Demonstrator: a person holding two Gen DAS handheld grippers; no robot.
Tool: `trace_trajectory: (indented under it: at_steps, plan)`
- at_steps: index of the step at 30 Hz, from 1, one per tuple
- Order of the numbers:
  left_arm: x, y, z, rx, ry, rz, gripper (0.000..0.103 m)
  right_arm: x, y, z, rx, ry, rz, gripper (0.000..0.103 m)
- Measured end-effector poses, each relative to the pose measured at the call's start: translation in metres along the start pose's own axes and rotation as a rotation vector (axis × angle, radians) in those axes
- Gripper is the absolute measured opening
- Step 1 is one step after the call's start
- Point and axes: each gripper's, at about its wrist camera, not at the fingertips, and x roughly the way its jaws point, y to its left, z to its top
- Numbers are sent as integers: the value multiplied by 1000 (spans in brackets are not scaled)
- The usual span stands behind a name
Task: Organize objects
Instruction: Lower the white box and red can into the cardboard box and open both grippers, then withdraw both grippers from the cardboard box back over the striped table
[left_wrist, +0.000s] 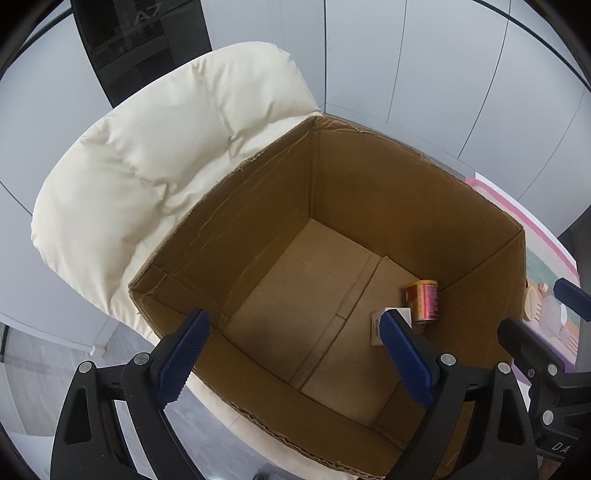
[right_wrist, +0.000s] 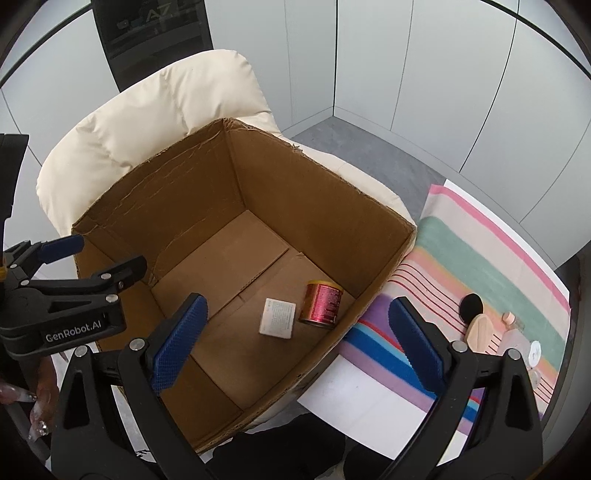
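"GenRobot.AI" marks the left hand-held gripper (right_wrist: 79, 263); the dark panel (right_wrist: 155, 29) perhaps reads "A7".

A cream padded chair (right_wrist: 155, 122) carries an open cardboard box (right_wrist: 332, 206), while just beside it a bench (right_wrist: 369, 417) bears a striped mat (right_wrist: 480, 251) with small items on top.

Red can (right_wrist: 321, 303) on its side beside flat white packet (right_wrist: 277, 318), on open cardboard box (right_wrist: 258, 177) floor.
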Motion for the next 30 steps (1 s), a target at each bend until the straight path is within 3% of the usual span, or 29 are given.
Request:
trace_trajectory:
  at_steps: [10, 16, 30]
  plan:
    - [-9, 11, -3, -9, 22, -29, 94, -9, 3, -1, 5, -6, 13, 100]
    - [-27, 20, -25, -5, 57, -64, 94, -24, 4, -9, 17, -7, 31, 100]
    - [-109, 41, -77, -17, -65, -27, 94, -86, 23, -55, -25, -23, 2, 100]
